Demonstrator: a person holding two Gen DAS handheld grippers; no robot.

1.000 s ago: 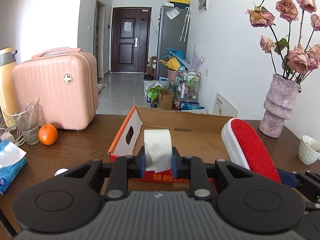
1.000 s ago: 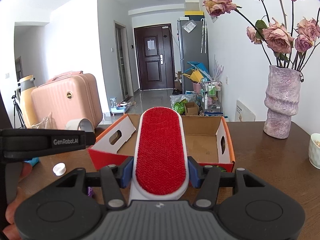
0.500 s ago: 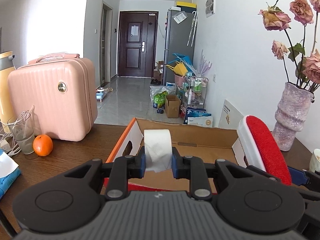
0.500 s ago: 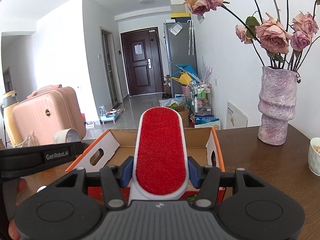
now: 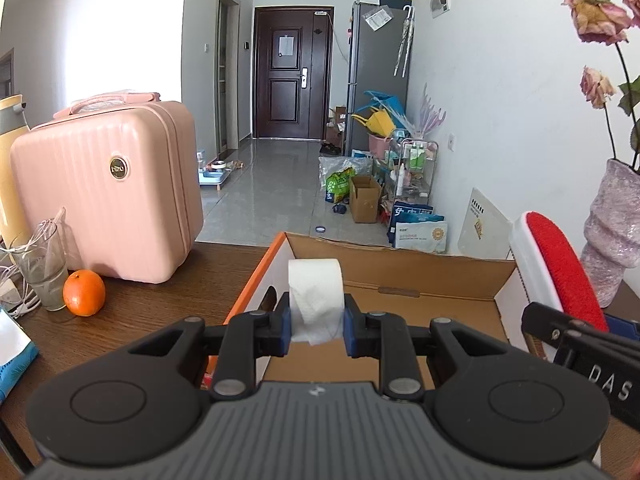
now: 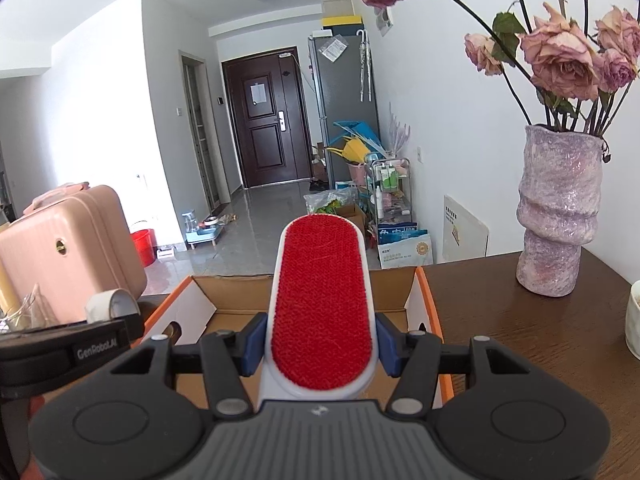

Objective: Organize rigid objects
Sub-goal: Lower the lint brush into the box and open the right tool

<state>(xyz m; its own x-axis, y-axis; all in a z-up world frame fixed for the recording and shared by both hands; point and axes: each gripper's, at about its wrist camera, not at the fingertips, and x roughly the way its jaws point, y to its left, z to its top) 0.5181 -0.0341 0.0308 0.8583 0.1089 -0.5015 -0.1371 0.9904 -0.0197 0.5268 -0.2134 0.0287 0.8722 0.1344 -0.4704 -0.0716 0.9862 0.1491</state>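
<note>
My left gripper (image 5: 316, 330) clamps tissue roll (image 5: 316, 296), right gripper (image 6: 320, 344) clamps lint brush (image 6: 322, 304); brush handle hidden. Both over cardboard box (image 5: 420, 276) on wood table (image 5: 160, 300); hallway beyond.

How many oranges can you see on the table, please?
1. The orange sits on the table beside the pink suitcase and glass; others may be hidden.

Paper roll (image 5: 315, 296), red brush (image 6: 321, 308) (both clamped) above box (image 5: 432, 276)

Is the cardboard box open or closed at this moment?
Open. The cardboard box has its flaps up, and its bare brown floor shows behind the toilet paper roll.
</note>
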